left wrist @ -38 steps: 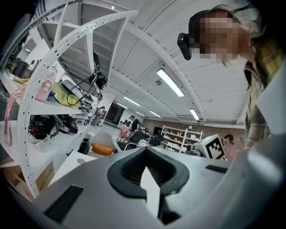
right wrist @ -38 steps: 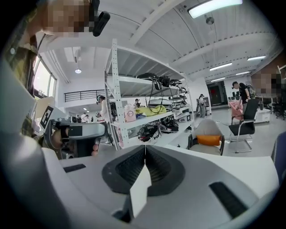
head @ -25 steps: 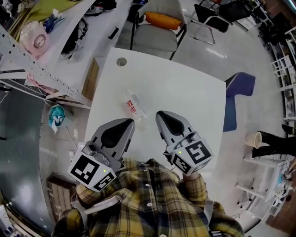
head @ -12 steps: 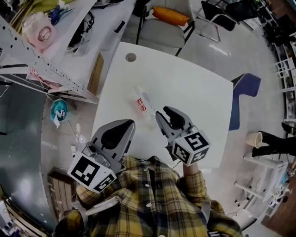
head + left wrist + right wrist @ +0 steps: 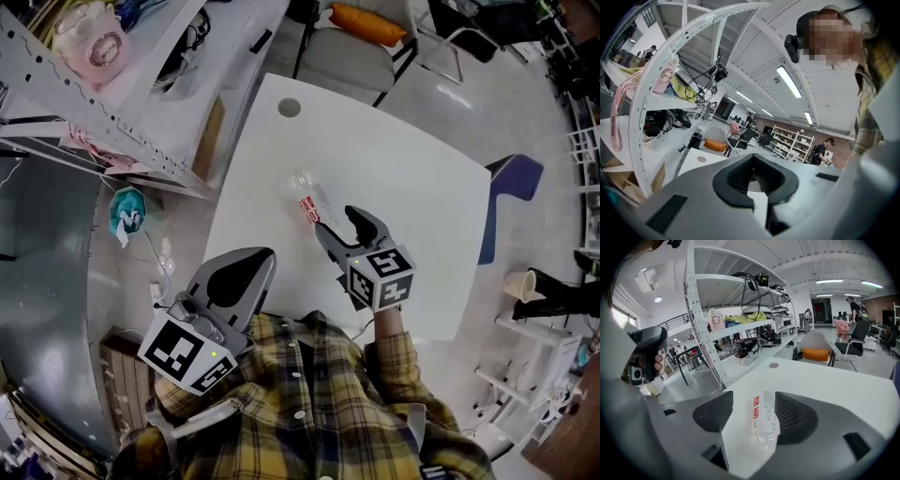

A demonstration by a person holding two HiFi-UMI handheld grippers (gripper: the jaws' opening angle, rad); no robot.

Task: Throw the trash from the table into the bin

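A crushed clear plastic bottle [image 5: 309, 199] with a red label lies on the white table [image 5: 412, 187], near its left side. My right gripper [image 5: 339, 222] has come down at the bottle's near end. Its jaws are opening. In the right gripper view the bottle [image 5: 764, 420] lies between the two dark pads, and the left pad [image 5: 715, 411] stands clear of it. My left gripper [image 5: 255, 255] is shut and empty, held low beside the table's near left corner. The left gripper view shows its pads [image 5: 740, 180] closed together. No bin is visible.
A round cable hole [image 5: 289, 108] sits at the table's far corner. Behind the table stands a chair with an orange cushion [image 5: 370, 23]. A white shelf rack [image 5: 94, 122] full of clutter runs along the left. A blue seat [image 5: 511, 183] and a paper cup [image 5: 515, 283] are on the right.
My right gripper has moved forward and down to the bottle, and its jaws have gone from shut to apart. The left gripper has shifted only a little.
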